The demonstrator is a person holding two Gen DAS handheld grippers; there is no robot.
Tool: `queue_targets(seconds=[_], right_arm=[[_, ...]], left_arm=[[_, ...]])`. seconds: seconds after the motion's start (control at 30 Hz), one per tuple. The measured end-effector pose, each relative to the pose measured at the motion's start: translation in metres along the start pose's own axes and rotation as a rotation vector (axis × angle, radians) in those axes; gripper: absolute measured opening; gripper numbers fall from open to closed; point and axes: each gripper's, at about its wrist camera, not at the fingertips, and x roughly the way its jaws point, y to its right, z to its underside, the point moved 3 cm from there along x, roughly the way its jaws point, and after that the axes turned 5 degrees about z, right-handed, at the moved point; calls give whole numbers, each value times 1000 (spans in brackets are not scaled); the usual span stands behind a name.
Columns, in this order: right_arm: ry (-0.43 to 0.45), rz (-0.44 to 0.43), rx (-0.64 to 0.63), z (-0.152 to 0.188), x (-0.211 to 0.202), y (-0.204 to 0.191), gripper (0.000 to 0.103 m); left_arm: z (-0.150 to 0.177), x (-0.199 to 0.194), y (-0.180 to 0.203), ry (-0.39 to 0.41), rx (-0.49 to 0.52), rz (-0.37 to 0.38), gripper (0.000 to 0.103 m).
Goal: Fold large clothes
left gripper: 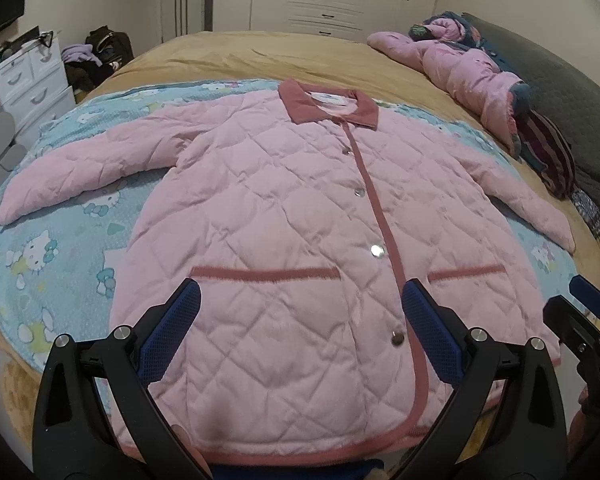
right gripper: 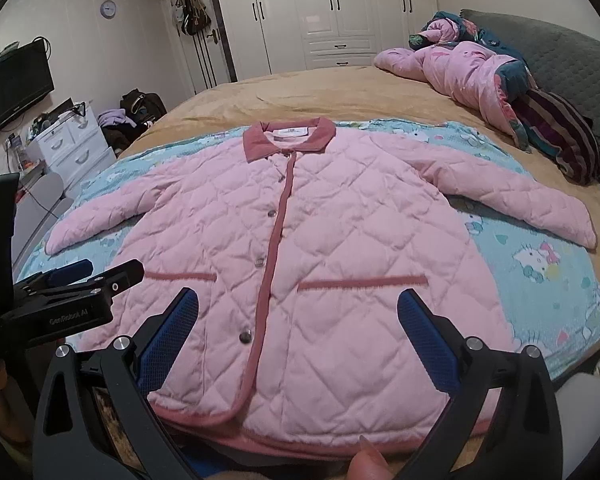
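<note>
- The pink quilted jacket (left gripper: 284, 216) lies flat and face up on a blue cartoon-print sheet (left gripper: 60, 240), which is spread over the tan cover of the bed (left gripper: 260, 52).
- The jacket is buttoned; its darker pink collar (left gripper: 328, 102) points toward the far side of the bed, and both sleeves are spread outward to the sides.
- The hem of the jacket lies at the near edge of the bed, directly below both grippers.
- The left gripper (left gripper: 300, 312) is above the lower left front panel; its fingers are spread wide and grasp nothing.
- The right gripper (right gripper: 298, 318) is above the lower right front panel; its fingers are likewise spread wide and grasp nothing.
- The two grippers are side by side, and each shows at the edge of the other's view.
- A heap of pink and dark patterned bedding (right gripper: 480, 76) lies at the far right of the bed, well apart from the jacket, beside a grey headboard (right gripper: 560, 52).
- A white drawer unit (right gripper: 76, 144) and a pile of bags (right gripper: 140, 112) stand beyond the left side of the bed.
- White wardrobes (right gripper: 332, 12) line the far wall.
</note>
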Motion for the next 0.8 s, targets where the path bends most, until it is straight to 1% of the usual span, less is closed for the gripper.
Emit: queue_targets(seconds=[0.33, 0.8], right_arm=[[13, 6, 23, -47, 28, 9, 99], [33, 36, 59, -112, 58, 30, 99]], left_arm=[[-45, 19, -12, -4, -52, -20, 94], [-104, 47, -10, -19, -46, -40, 94]])
